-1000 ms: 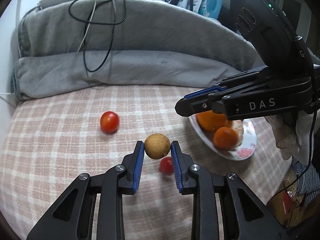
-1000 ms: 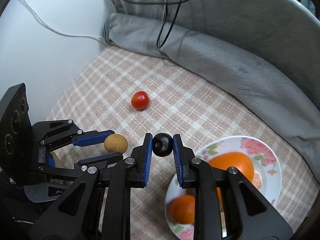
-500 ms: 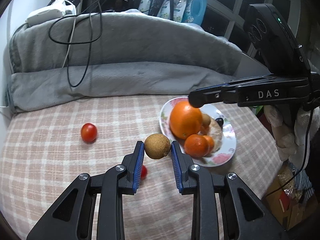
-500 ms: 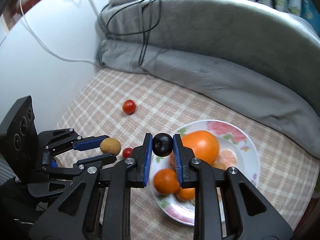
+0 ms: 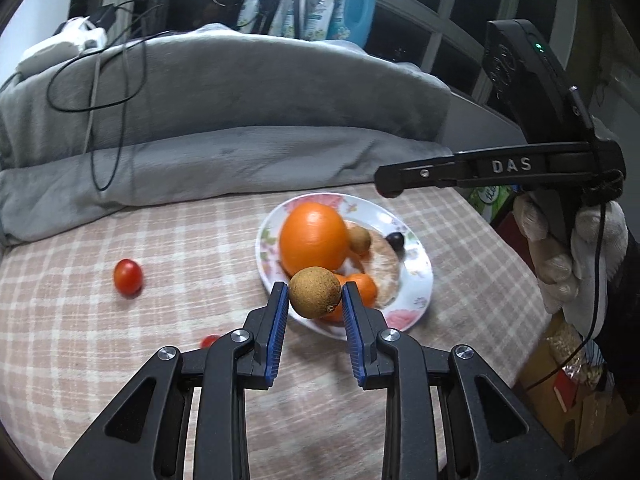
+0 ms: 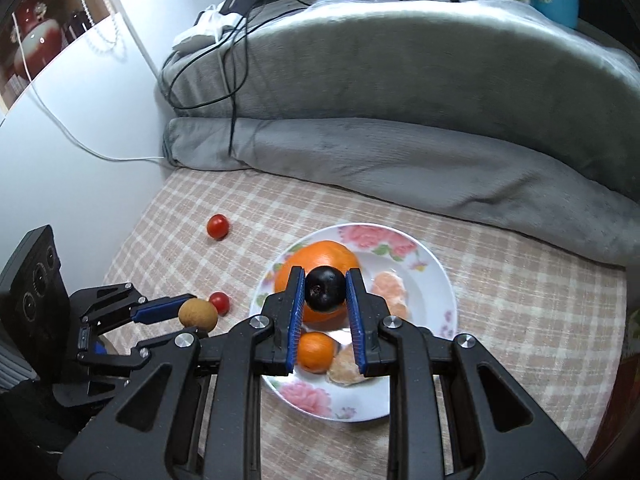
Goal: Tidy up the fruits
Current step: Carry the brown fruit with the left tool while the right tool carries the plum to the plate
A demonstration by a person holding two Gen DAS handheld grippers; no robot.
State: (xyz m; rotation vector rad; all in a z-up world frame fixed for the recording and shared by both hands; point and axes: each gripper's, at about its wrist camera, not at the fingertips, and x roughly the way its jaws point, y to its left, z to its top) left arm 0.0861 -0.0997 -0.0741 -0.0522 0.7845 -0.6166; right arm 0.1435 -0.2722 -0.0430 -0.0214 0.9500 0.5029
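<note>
Fruit update: holding a brown round fruit [image 5: 315,292] between the pads of the left hand-held gripper [image 5: 313,294], up in the air right over the near rim of the flowered plate [image 5: 424,280]. Same deal with the right hand-held gripper [image 6: 324,282]: clamped on a small dark fruit [image 6: 325,289], hanging above the big orange [image 5: 312,238] in the middle of the plate. Already on the plate besides that: a small orange [image 6: 316,351] and some peeled segments [image 6: 388,286].

Big change from a second ago: was carrying both over the bare checked surface [image 5: 160,240] off to the side, now lined up above the plate. So probably just needs lowering and letting go, one at a time, picking a gap so nothing rolls off the pile.

Not done after that though: two cherry tomatoes out on the surface, one [image 5: 128,276] well apart from the plate, the other [image 6: 219,302] near its edge. Grey blanket [image 5: 240,152] bunched along the back, out of the way.
</note>
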